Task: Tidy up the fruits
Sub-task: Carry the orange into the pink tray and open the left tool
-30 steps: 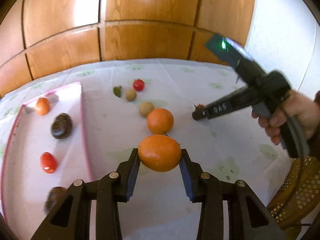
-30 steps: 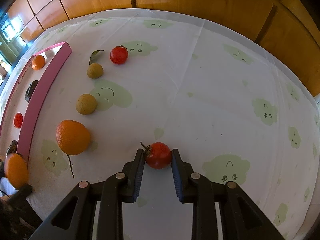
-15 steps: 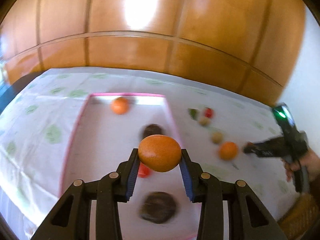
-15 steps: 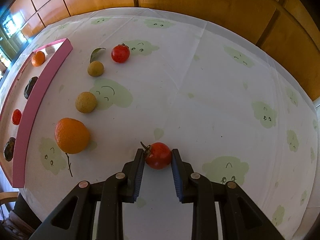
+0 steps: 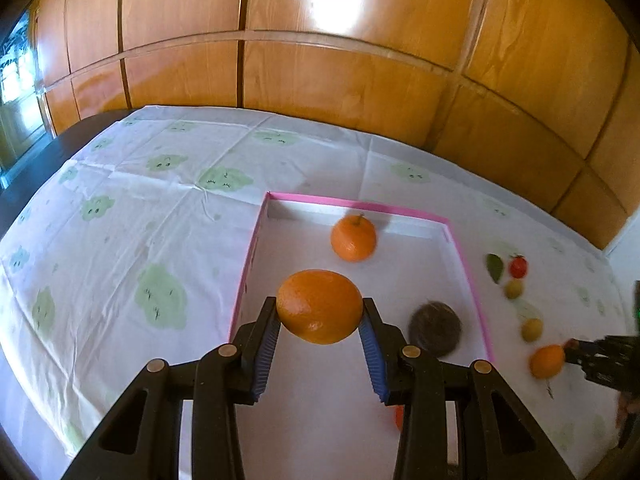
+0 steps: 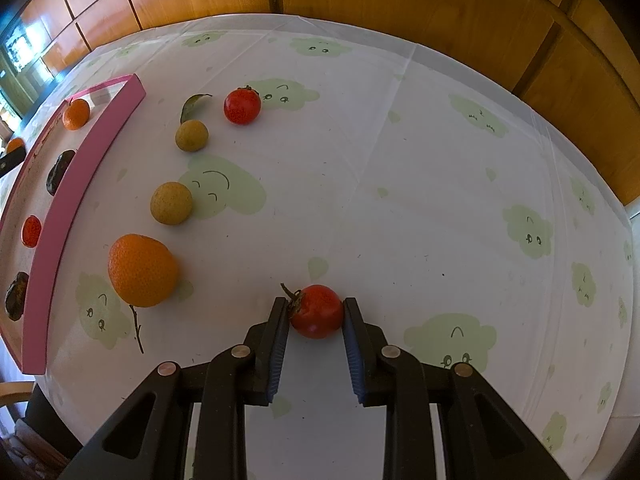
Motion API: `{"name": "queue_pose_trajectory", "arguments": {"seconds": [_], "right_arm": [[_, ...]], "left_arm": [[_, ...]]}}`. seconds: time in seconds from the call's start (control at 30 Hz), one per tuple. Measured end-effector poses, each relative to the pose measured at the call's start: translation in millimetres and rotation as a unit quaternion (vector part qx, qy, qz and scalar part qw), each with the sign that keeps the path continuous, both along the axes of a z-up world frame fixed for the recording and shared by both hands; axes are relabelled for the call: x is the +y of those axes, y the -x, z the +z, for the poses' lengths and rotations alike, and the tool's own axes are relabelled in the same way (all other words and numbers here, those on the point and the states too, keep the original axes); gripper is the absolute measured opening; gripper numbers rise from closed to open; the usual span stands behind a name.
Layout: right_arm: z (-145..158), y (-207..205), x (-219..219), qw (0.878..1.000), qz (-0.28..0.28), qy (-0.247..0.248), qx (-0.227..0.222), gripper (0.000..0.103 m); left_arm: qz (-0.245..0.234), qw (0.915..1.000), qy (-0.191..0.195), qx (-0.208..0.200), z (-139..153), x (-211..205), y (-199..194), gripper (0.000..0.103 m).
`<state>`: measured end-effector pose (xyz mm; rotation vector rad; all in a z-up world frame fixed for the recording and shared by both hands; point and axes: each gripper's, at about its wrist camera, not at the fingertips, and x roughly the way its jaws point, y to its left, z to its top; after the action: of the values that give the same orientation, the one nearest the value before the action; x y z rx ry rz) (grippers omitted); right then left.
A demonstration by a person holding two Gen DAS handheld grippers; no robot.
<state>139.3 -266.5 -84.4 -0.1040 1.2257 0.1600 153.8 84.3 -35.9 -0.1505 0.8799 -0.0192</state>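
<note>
Wood panelling behind, a white tablecloth (image 5: 132,208) printed with green clouds below, and the left gripper (image 5: 320,320) now hangs over the pink-rimmed tray (image 5: 356,201). A second ago that same view showed loose fruit on the cloth with the tray off to the side; now the tray fills the middle, so the carry has crossed the rim. The big orange (image 5: 319,306) sits clamped between the blue pads, clear of the tray floor, its wider axis running straight across from pad to pad. No stem end shows, so which way it points I cannot say. By my read, only the set-down is left for this one.

Inside the tray sit a smaller orange (image 5: 353,238) with its stalk up and a dark fruit (image 5: 435,330).

Over on the right, nothing has shifted: the right gripper (image 6: 316,312) stays closed on a red tomato (image 6: 317,311) that looks to rest on the cloth, stalk turned up and left toward the left pad. Another orange (image 6: 142,270) waits near it.
</note>
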Motion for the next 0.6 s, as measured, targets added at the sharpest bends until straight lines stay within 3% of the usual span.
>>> {"name": "queue_pose_trajectory", "arguments": {"seconds": [0.27,0.6], "right_arm": [[0,-1,-1,1.000,0.000,0.001,-0.001,0.027],[1,0,3,1.000,0.005,0.010,-0.004,0.027]], "left_arm": [[0.017,0.9996,-0.021,0.003,-8,1,-13,0.043],[0.005,0.9983,-0.032,-0.048,20,-17,41,0.047]]}}
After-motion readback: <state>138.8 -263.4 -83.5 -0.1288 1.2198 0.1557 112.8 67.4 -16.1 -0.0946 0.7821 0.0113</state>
